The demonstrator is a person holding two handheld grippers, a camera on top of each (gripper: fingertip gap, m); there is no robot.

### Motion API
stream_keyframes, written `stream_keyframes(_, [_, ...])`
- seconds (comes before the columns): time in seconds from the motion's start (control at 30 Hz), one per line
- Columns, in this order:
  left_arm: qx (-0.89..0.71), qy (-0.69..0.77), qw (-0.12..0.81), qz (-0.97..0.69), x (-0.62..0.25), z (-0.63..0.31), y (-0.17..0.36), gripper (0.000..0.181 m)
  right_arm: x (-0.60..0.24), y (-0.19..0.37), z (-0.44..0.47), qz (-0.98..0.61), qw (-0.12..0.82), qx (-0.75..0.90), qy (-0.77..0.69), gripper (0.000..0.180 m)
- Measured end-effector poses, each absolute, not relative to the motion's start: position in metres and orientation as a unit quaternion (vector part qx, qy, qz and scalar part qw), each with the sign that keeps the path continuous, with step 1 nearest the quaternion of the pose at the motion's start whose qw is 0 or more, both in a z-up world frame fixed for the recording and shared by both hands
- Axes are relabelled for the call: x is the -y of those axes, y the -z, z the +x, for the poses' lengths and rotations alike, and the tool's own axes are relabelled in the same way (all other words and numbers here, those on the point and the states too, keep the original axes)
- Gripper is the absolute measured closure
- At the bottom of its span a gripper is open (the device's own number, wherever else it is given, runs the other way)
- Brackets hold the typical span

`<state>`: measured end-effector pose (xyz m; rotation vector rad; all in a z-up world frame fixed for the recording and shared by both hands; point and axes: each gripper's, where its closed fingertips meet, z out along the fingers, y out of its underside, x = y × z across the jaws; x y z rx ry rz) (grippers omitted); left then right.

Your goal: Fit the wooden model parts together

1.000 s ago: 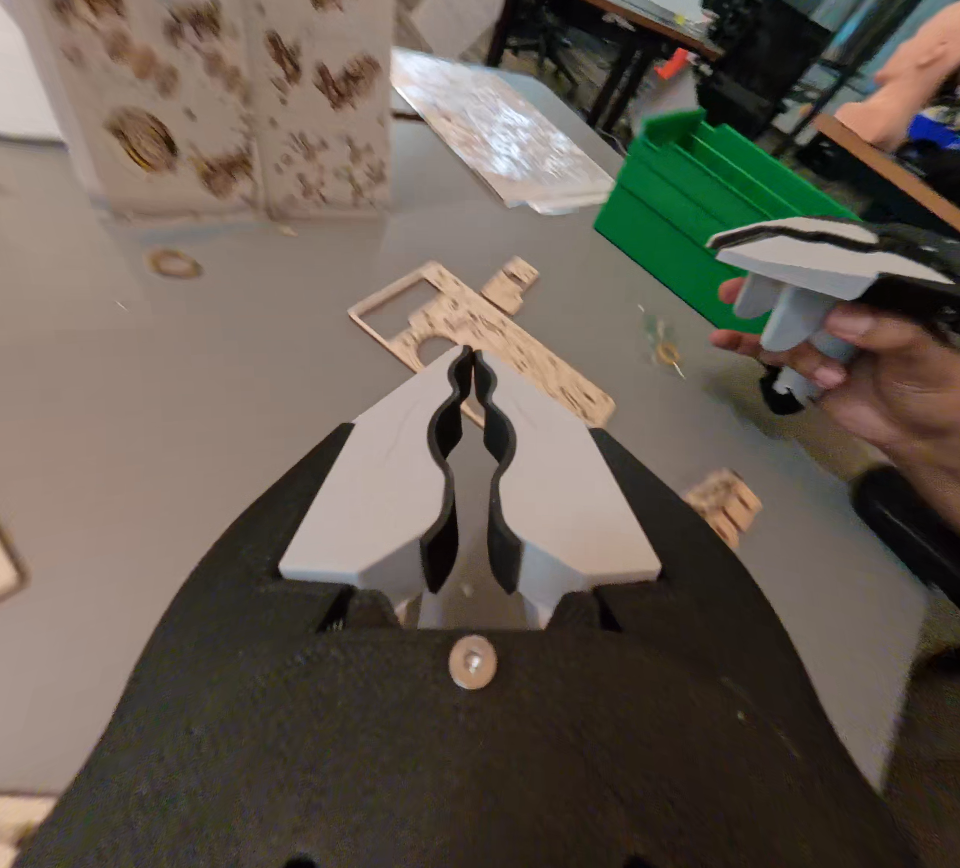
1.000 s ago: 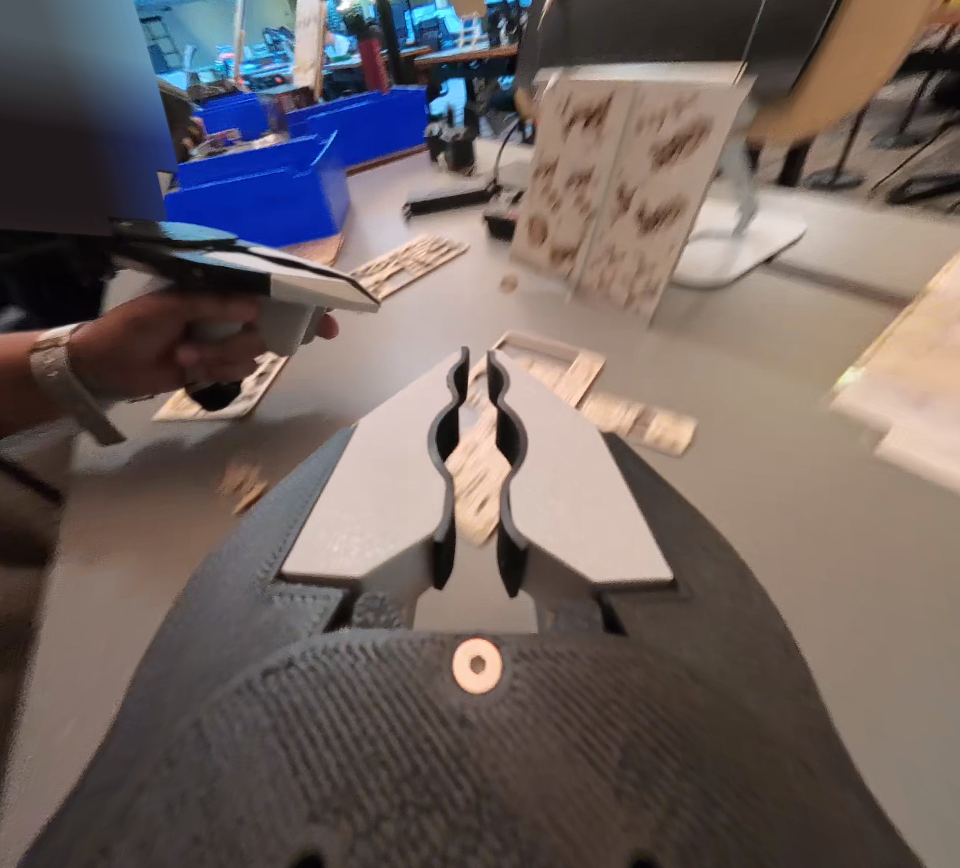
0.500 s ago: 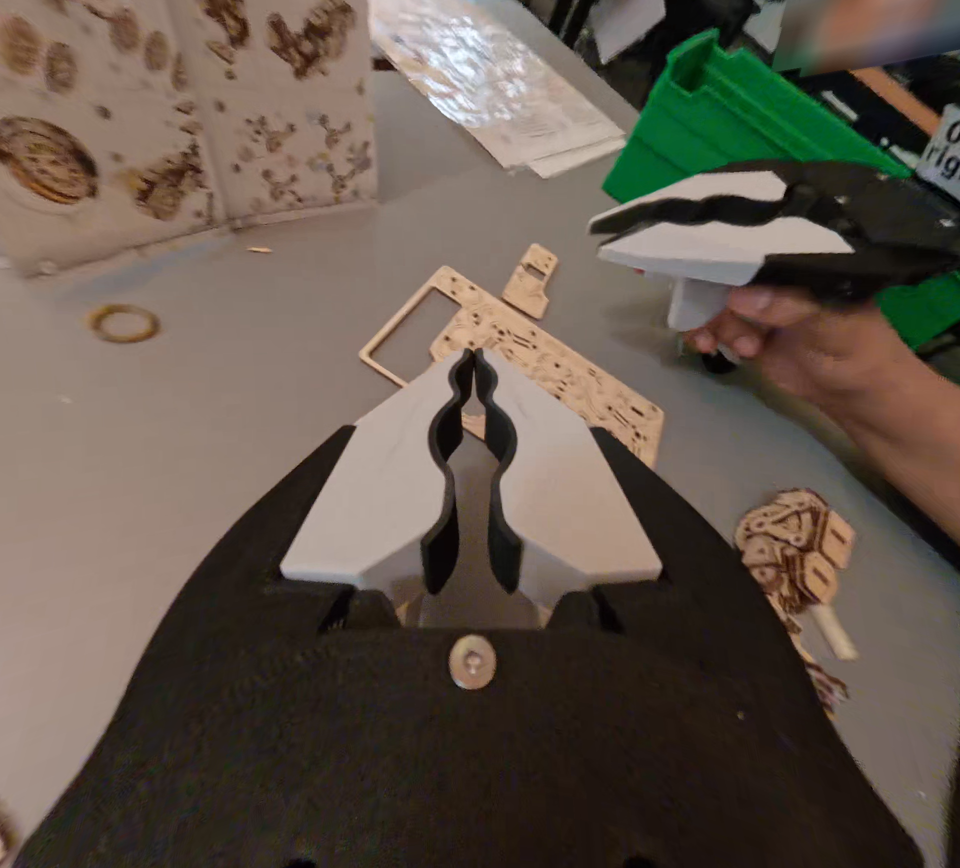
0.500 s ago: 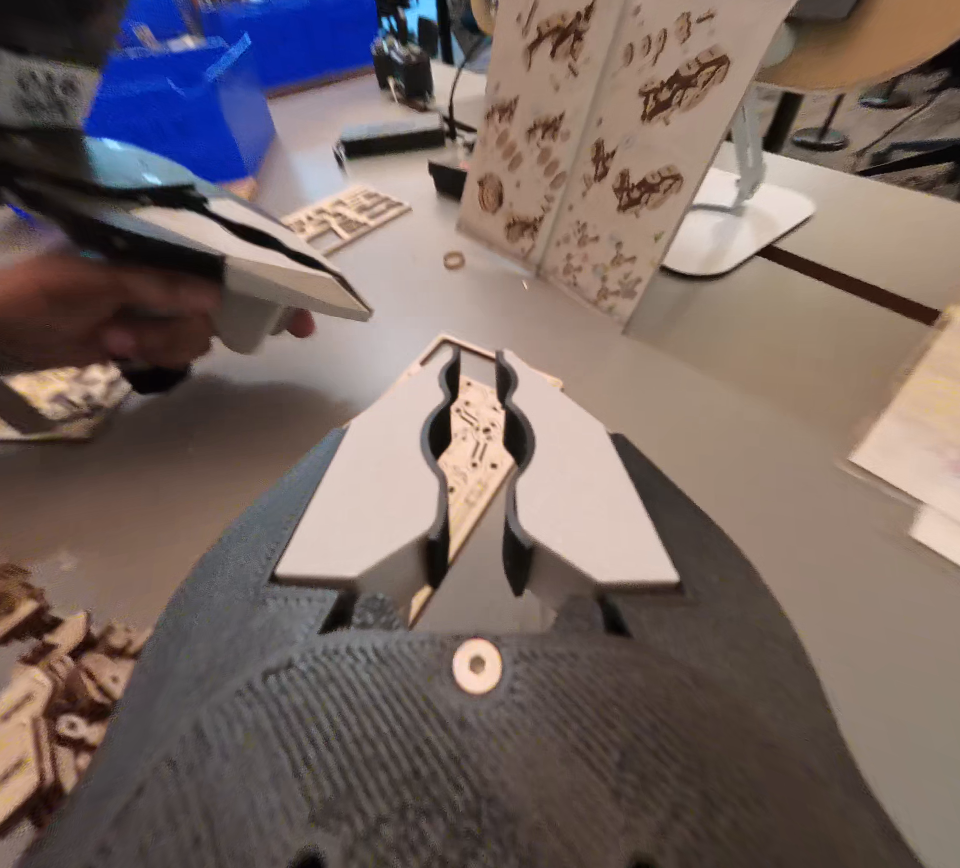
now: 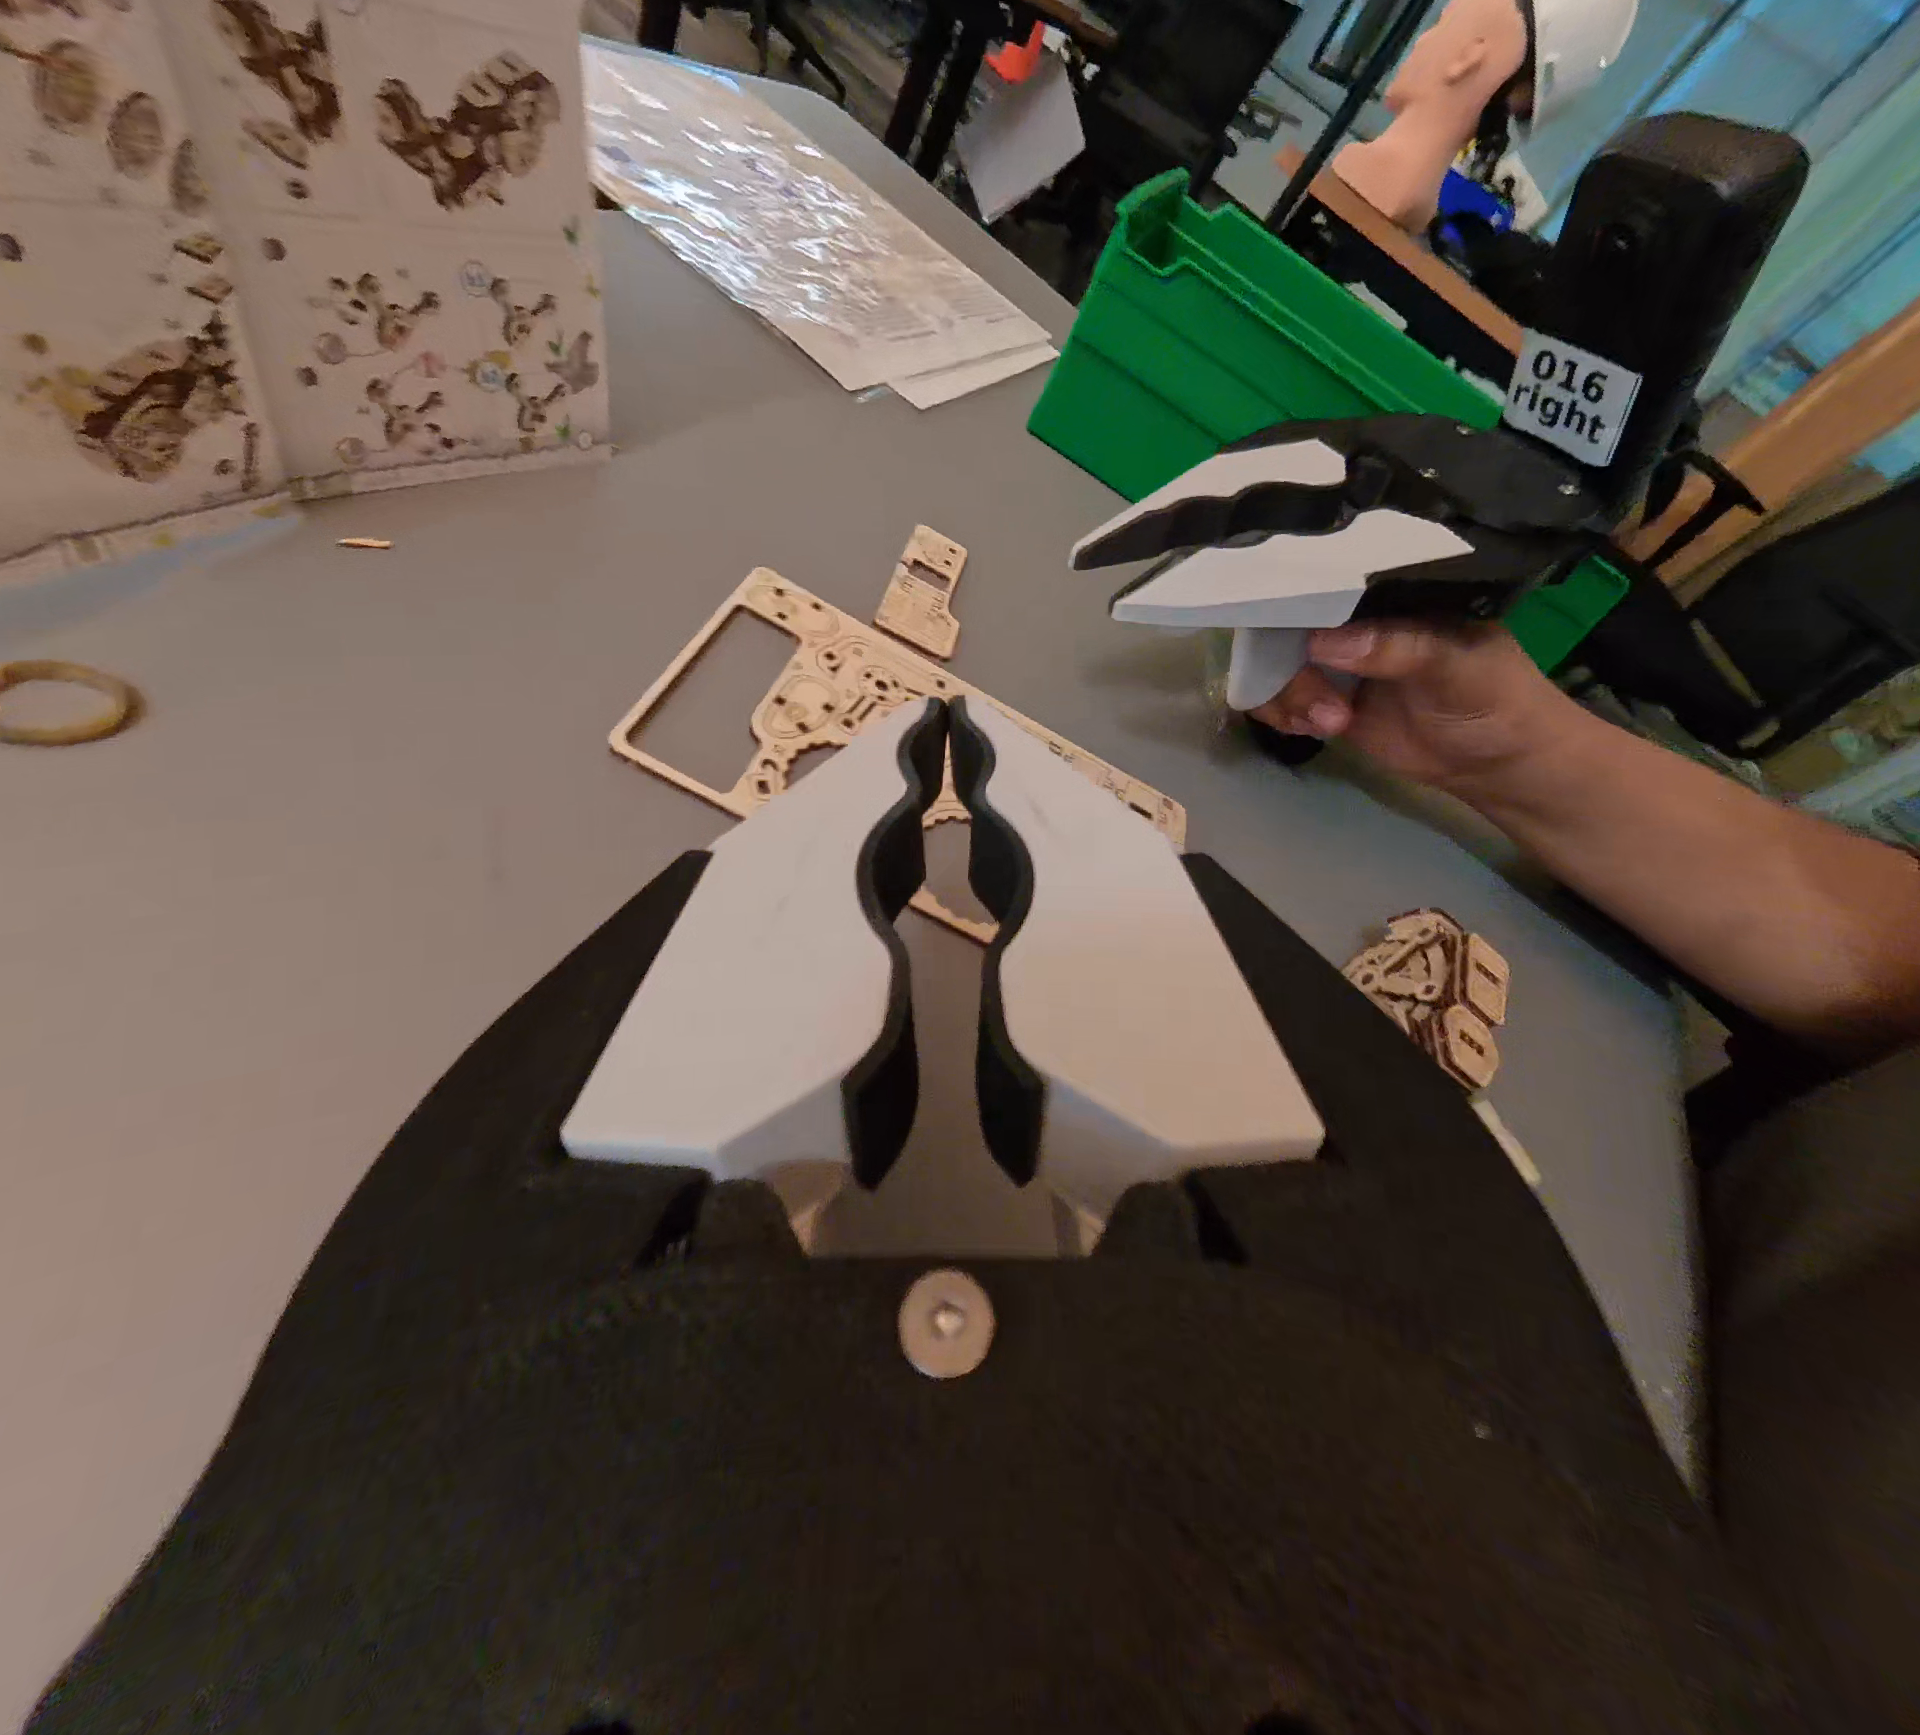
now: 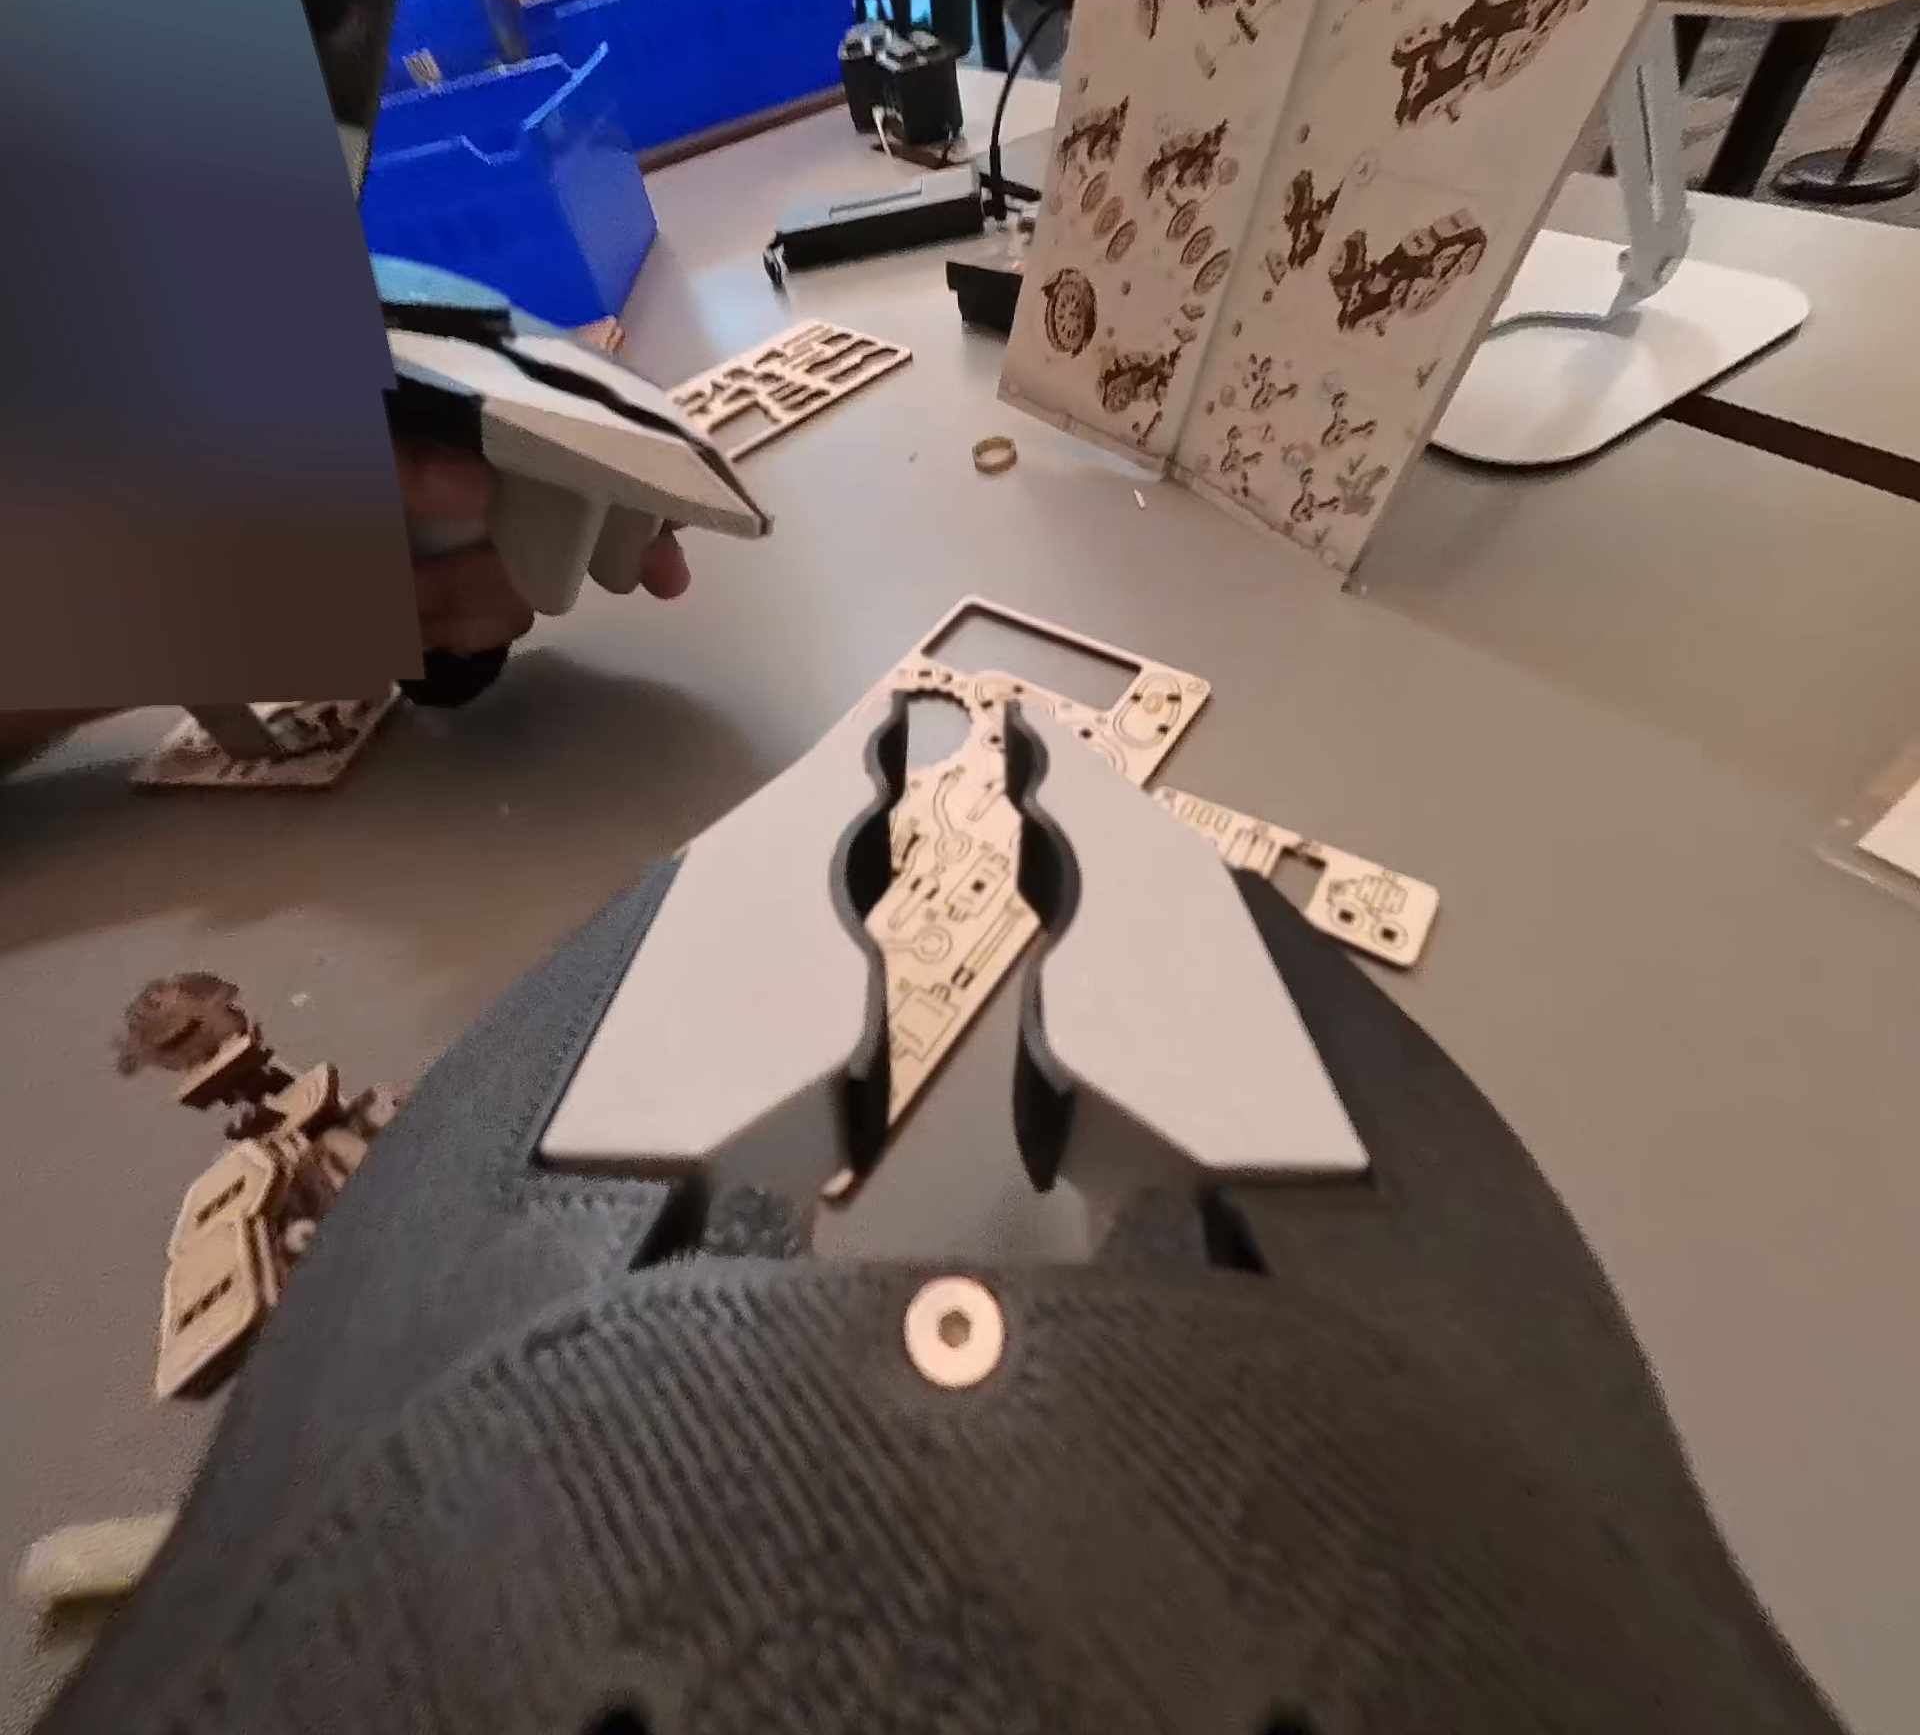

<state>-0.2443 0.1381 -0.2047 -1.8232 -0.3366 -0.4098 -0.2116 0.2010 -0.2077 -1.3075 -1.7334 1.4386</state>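
Grey tabletop (image 5: 312,906) fills both my views, with a laser-cut wooden sheet (image 5: 790,709) lying flat at its middle. My left claw (image 5: 948,717) hovers above that sheet, tips nearly meeting, holding nothing. My right claw (image 6: 961,714) is a little wider, a narrow gap showing the sheet (image 6: 1143,709) below; it grips nothing either. From the left wrist view, the right claw (image 5: 1091,579) sits at two o'clock. A half-built wooden model (image 6: 239,1155) lies at eight o'clock of the right claw.

Wooden sheet (image 5: 790,698) flat on table (image 5: 312,854), instruction leaflet (image 5: 260,179) upright behind, assembled piece (image 5: 1439,989) to its right
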Motion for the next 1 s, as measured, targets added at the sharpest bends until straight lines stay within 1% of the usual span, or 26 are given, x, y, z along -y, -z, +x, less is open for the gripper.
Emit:
stream_keyframes(0.23, [0.125, 0.187, 0.566, -0.793, -0.143, -0.222, 0.213, 0.181, -0.207, 0.213, -0.173, -0.498, 0.296, 0.645, -0.498, 0.164])
stream_keyframes(0.33, [0.124, 0.170, 0.571, -0.794, -0.136, -0.219, 0.213, 0.181, -0.208, 0.202, -0.156, -0.509, 0.298, 0.611, -0.529, 0.166])
stream_keyframes(0.4, [0.121, 0.167, 0.580, -0.788, -0.133, -0.217, 0.207, 0.181, -0.210, 0.190, -0.153, -0.504, 0.302, 0.586, -0.558, 0.167])
stream_keyframes(0.63, [0.127, 0.167, 0.592, -0.778, -0.129, -0.221, 0.205, 0.181, -0.221, 0.182, -0.150, -0.526, 0.269, 0.532, -0.607, 0.165])
stream_keyframes(1.0, [0.137, 0.167, 0.601, -0.770, -0.126, -0.225, 0.202, 0.181, -0.209, 0.188, -0.155, -0.516, 0.271, 0.565, -0.584, 0.165])
